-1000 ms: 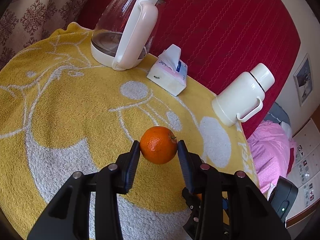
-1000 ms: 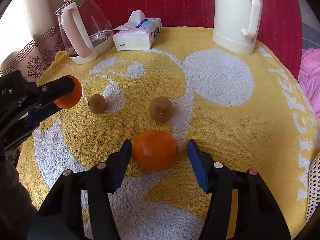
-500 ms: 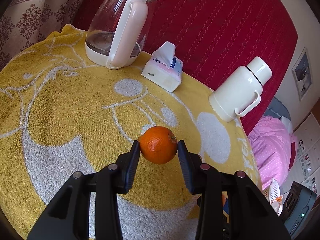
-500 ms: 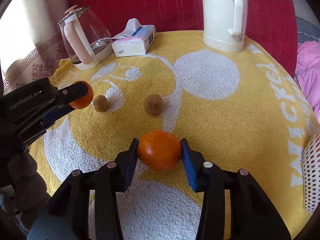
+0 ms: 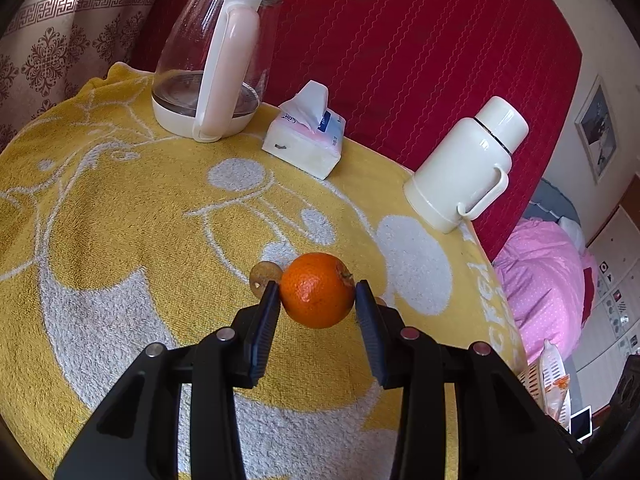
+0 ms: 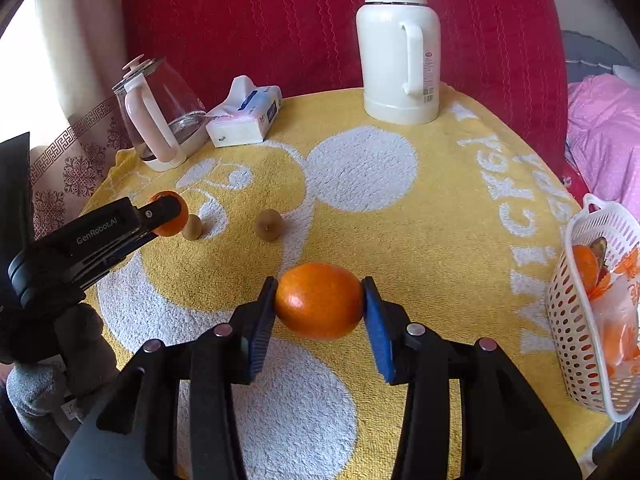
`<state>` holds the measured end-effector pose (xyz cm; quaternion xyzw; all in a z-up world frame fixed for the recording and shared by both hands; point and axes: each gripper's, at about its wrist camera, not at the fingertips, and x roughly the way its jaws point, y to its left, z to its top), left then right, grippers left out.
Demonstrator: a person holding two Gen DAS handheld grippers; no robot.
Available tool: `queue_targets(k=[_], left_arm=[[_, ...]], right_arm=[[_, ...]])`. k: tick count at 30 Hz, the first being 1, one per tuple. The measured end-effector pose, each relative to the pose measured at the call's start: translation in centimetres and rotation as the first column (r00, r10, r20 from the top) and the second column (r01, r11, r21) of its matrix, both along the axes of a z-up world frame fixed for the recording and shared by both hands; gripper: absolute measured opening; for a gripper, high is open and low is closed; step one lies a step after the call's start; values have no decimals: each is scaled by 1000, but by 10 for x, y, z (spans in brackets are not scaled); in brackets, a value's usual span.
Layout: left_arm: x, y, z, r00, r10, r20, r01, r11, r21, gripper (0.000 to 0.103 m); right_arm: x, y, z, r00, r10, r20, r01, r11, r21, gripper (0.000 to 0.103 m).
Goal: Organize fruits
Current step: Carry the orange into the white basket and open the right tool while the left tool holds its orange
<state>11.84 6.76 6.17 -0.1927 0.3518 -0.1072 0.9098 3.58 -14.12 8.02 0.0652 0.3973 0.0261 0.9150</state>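
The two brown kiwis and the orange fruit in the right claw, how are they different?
The two fuzzy brown kiwis are small and dull; the smooth orange fruit is bigger and shiny. The kiwis sit on the yellow towel; the orange fruit is squeezed in the right gripper. All are rounded fruits outside the white plastic basket.

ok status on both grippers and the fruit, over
Left gripper shut on small round orange. Right gripper shut on larger oval orange. Two brown kiwis on towel, path clear.
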Motion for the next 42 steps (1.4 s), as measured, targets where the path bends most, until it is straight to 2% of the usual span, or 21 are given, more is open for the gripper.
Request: queue_targets(k=[12,21,42], left_arm=[[-4,-13,-1,1000,-26,5,25,999,27,39],[-6,-20,-2,999,-42,8,42,998,41,39],[-12,-34,-3,997,-80,14,79,994,70,39]], right_arm=[[-24,-62,25,990,-134,55,135,991,-14,44],[-49,-117,41,959,-268,94,270,963,-9,44],[-91,-205,30,882,-469,43,465,881,88,44]])
